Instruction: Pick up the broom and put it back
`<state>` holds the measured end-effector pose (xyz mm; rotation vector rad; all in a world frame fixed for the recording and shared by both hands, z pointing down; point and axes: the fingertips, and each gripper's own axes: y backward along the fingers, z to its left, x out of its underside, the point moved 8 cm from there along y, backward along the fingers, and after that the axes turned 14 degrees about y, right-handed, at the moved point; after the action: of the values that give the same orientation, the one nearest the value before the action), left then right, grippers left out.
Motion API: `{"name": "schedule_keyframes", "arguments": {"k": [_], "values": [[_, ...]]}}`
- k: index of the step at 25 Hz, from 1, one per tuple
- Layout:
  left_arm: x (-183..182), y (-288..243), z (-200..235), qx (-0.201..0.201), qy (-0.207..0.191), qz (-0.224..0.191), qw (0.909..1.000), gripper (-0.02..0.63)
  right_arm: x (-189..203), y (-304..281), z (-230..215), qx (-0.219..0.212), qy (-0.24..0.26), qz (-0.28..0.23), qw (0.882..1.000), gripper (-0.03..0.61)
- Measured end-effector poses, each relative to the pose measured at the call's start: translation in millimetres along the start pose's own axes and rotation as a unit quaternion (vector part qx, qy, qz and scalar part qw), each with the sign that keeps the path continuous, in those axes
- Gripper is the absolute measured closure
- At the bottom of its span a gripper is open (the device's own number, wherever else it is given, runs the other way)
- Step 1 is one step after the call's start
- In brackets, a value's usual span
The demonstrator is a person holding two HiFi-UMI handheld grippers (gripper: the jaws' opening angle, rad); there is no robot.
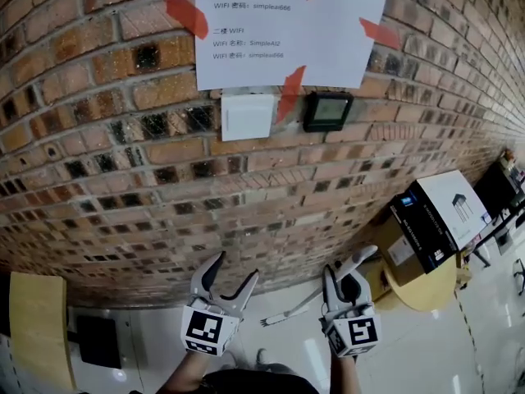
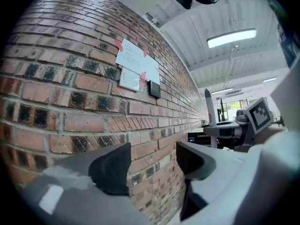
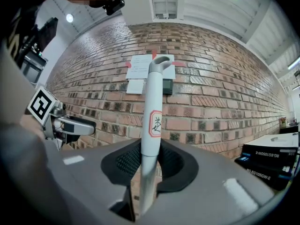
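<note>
— Two grippers are showing low in the head view. What is lying around them?

— A brick wall (image 1: pixel 123 162) is filling most of that view. Taped papers (image 1: pixel 262 23), a white switch (image 1: pixel 248 116) and a dark panel (image 1: pixel 327 111) are hanging on it. A pale glossy floor (image 1: pixel 410 351) is running along below, and boxes (image 1: pixel 439 212) are sitting on a round counter (image 1: pixel 431 292) at the right.

— Where is the broom (image 3: pixel 151 102) sitting?

— The right gripper (image 3: pixel 151 161) is holding it. Its jaws are pressing tight on the pale handle, which is standing upright in front of the wall.

— And the left gripper (image 2: pixel 152 165)?

— Its jaws are standing a little apart and gripping nothing; only brick is showing between them. It is hanging just beside the right one.

— What is each view adding?

— The right gripper view is showing the handle's hooked top (image 3: pixel 161 60) and a red-edged label (image 3: pixel 155 124), which the head view is not making clear. The left gripper view is taking in a ribbed ceiling with a strip light (image 2: pixel 232 37). The head view is giving the floor and the counter under the boxes.
</note>
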<state>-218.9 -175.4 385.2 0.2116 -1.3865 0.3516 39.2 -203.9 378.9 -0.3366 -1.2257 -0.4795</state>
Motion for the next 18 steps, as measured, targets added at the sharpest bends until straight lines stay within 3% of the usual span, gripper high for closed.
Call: {"name": "schedule_keyframes", "arguments": {"k": [8,18], "values": [[14,-26,-25,0.058,-0.004,0.032,0.9978,0.301,38,51,-46,0.016,-0.034,0.022,0.999,0.489],[52,-61,-46,0.103,-0.004,0.084,0.9911,0.301,131,70,-40,0.008,-0.041,0.106,0.993,0.491]]}}
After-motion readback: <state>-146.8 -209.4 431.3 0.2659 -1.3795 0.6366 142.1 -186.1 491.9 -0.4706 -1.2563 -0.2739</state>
